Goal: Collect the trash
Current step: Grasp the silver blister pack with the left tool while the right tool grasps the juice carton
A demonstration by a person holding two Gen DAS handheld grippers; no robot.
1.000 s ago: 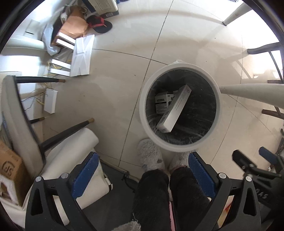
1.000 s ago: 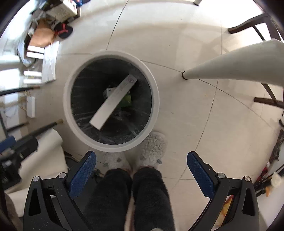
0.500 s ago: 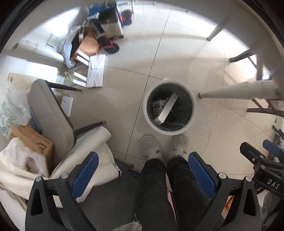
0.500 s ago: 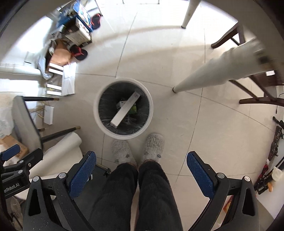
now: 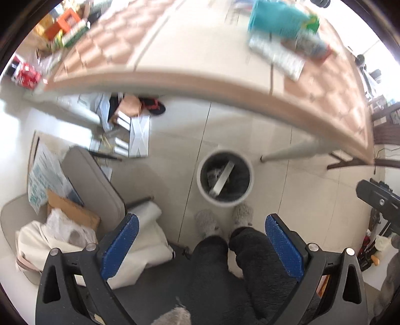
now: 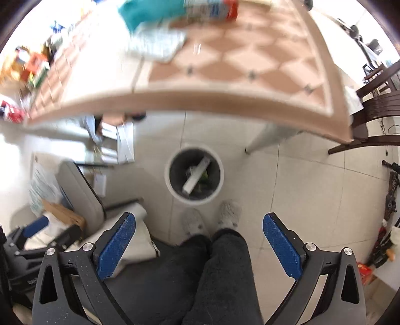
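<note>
Round white trash bin with black liner (image 5: 225,180) on pale tiled floor (image 5: 175,160), just beyond my fuzzy grey slippers (image 5: 207,222); long white box (image 5: 221,178) leans inside it. Bin smaller than half second ago; both rigs raised, tabletop newly in view. Left gripper (image 5: 200,247) spread wide, empty. Right gripper (image 6: 198,243) likewise spread, holding nothing. Tan diamond-patterned table (image 6: 250,72) far, blurred, carrying teal packet (image 5: 277,17) and white wrapper (image 6: 155,43). Grey chair (image 5: 92,185) left. No writing readable now.
</note>
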